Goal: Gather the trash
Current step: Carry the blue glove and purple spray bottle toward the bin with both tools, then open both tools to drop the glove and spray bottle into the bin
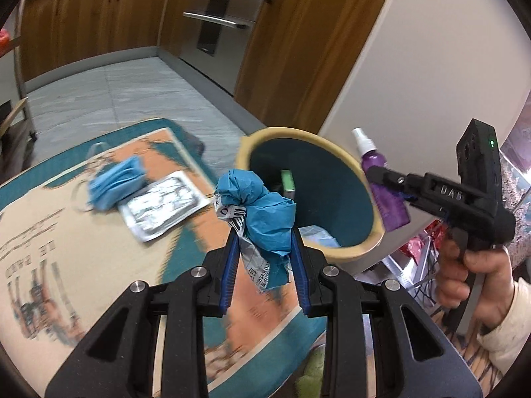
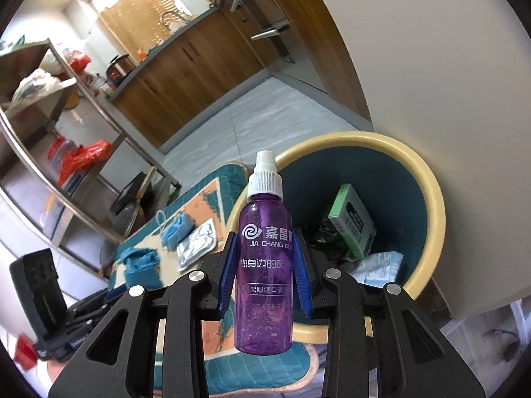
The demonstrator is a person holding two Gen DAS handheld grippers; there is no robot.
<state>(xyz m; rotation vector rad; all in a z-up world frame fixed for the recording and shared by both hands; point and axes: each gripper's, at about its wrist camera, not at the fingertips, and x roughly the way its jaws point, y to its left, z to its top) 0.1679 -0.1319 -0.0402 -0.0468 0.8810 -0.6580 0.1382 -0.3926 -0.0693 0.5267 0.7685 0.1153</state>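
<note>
My left gripper point(image 1: 265, 232) is shut on a crumpled blue wrapper point(image 1: 262, 209) and holds it above the table, just left of the bin point(image 1: 335, 248). My right gripper point(image 2: 265, 242) is shut on a purple spray bottle point(image 2: 265, 265) with a white nozzle, held upright at the bin's near rim point(image 2: 428, 179); it also shows in the left wrist view point(image 1: 386, 195). The bin is teal inside with a cream rim and holds a green box point(image 2: 353, 220) and some wrappers. A blue face mask point(image 1: 113, 182) and a silver foil pack point(image 1: 162, 205) lie on the table.
The table carries a teal, orange and cream patterned cloth point(image 1: 66, 265). A cream wall panel point(image 1: 415, 66) stands right behind the bin. Wooden cabinets point(image 1: 93, 16) and an oven point(image 1: 225, 16) line the far side. A metal shelf rack point(image 2: 49, 132) stands left.
</note>
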